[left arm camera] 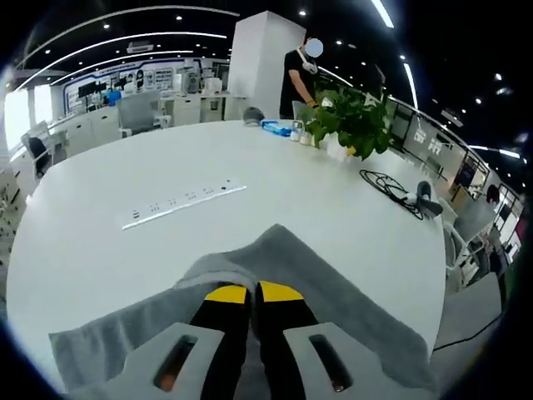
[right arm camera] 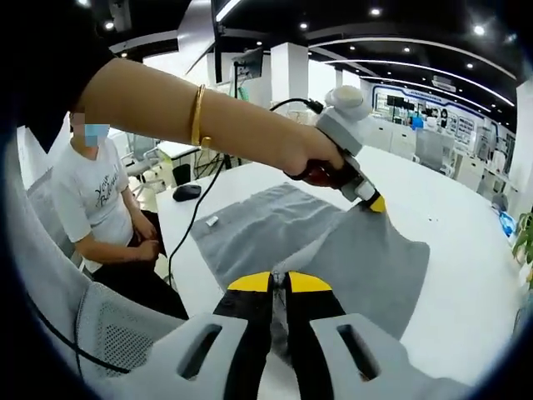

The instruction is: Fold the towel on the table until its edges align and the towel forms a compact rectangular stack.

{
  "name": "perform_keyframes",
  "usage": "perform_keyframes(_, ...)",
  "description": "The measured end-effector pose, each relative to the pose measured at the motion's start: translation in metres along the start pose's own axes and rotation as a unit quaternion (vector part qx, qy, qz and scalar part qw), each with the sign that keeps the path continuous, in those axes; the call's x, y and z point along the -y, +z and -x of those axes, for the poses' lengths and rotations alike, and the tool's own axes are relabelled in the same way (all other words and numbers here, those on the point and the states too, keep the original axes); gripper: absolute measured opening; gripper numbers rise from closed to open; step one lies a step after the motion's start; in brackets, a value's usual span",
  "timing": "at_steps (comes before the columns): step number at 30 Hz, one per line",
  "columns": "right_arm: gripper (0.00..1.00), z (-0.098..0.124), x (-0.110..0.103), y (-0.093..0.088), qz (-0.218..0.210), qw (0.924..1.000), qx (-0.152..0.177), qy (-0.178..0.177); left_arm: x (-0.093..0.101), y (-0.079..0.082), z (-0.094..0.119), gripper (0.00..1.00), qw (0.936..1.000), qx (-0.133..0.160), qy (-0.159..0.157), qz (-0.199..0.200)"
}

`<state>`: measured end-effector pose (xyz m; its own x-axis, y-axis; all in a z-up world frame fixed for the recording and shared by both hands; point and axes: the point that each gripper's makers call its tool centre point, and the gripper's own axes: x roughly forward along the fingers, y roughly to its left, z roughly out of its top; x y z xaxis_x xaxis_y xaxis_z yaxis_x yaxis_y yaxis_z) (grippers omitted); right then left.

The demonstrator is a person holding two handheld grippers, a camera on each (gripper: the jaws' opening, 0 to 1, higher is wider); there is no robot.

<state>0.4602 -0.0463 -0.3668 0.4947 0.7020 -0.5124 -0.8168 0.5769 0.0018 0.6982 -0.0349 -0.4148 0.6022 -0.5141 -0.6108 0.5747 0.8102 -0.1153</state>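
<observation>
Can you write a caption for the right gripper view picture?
Both grippers pinch the grey towel on the white table.

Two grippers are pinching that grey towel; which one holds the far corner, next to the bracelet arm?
The left gripper, held by the hand of that arm, pinches the towel at its far corner; the right gripper clamps the near edge.

I am seeing the towel [left arm camera: 275, 258] lying on the worktop [left arm camera: 100, 242], its near part bunching up right at the left gripper [left arm camera: 252, 292]. Beyond it, a power strip [left arm camera: 181, 202] is lying to the left, a potted plant [left arm camera: 354, 121] is standing at the far right edge, and a coiled cable [left arm camera: 391, 185] is resting to its right. In the right gripper view, the right gripper [right arm camera: 280, 282] is sitting at the towel's near edge while the left gripper is meeting its far edge; a seated person [right arm camera: 100, 200] is waiting left of the worktop.
</observation>
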Motion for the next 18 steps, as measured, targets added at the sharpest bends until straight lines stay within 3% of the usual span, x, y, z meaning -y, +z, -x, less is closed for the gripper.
perform_keyframes(8,0.03,-0.018,-0.024,0.023,0.034,0.9989,0.005,0.031,-0.018,0.004,0.022,0.03,0.9997,0.017,0.008,-0.015)
perform_keyframes(14,0.03,-0.035,-0.041,0.033,0.036,0.9982,0.009,0.047,-0.039,-0.003,0.043,0.02,0.9991,0.019,0.016,-0.036)
perform_keyframes(18,0.03,-0.045,-0.056,0.044,0.041,0.9970,0.015,0.064,-0.047,0.001,0.061,0.03,0.9989,0.038,0.014,-0.023)
